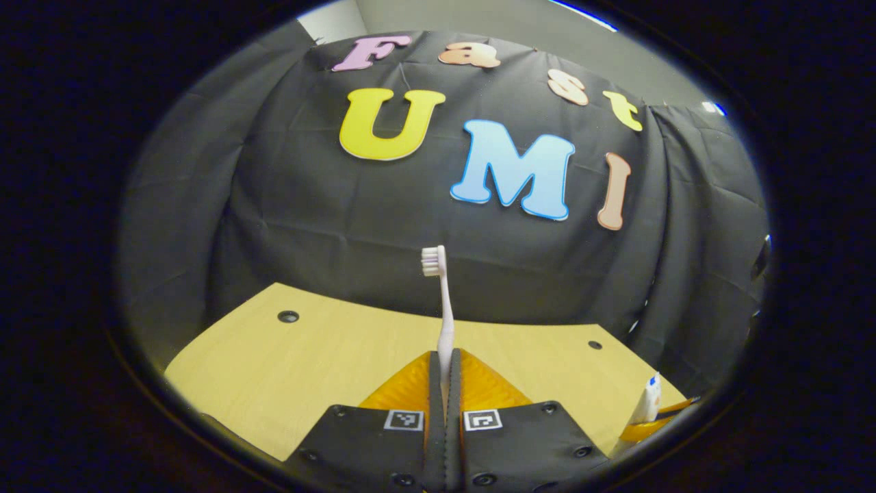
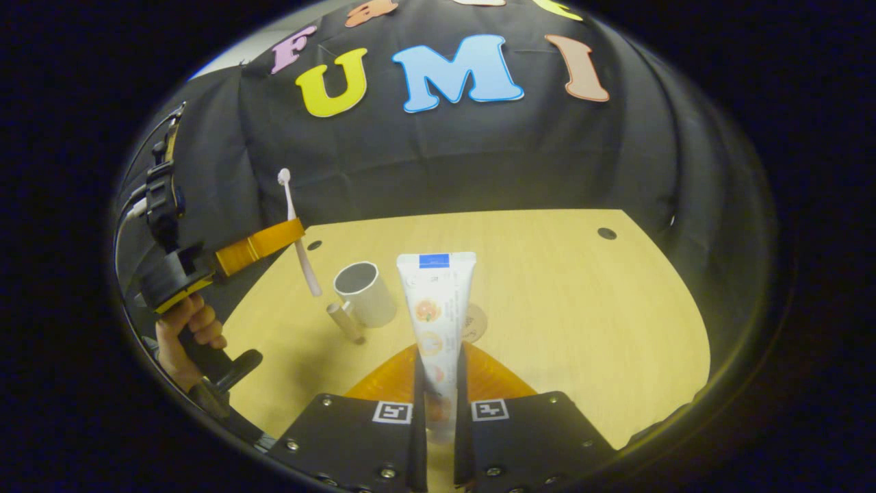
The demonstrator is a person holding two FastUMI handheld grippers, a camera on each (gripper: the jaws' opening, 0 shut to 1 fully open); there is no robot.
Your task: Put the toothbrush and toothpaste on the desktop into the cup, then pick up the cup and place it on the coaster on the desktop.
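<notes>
My left gripper [image 1: 445, 357] is shut on a pale pink toothbrush [image 1: 445, 308], which stands upright with its bristle head on top. The right gripper view shows that left gripper [image 2: 295, 233] held by a hand [image 2: 181, 335] above the table's left side, the toothbrush [image 2: 308, 270] hanging through it. My right gripper [image 2: 438, 356] is shut on a white toothpaste tube [image 2: 436, 294], flat end up. On the table beyond stands a grey cup [image 2: 366, 293], open and upright, with a short beige rod-like handle [image 2: 345, 322]. A round coaster [image 2: 475, 323] lies just right of the cup, partly behind the tube.
The light wooden tabletop [image 2: 582, 308] has small dark holes [image 2: 606, 233] near its far edge. Black cloth walls close in the back and sides. In the left gripper view the toothpaste tube [image 1: 647, 400] peeks in at the lower right.
</notes>
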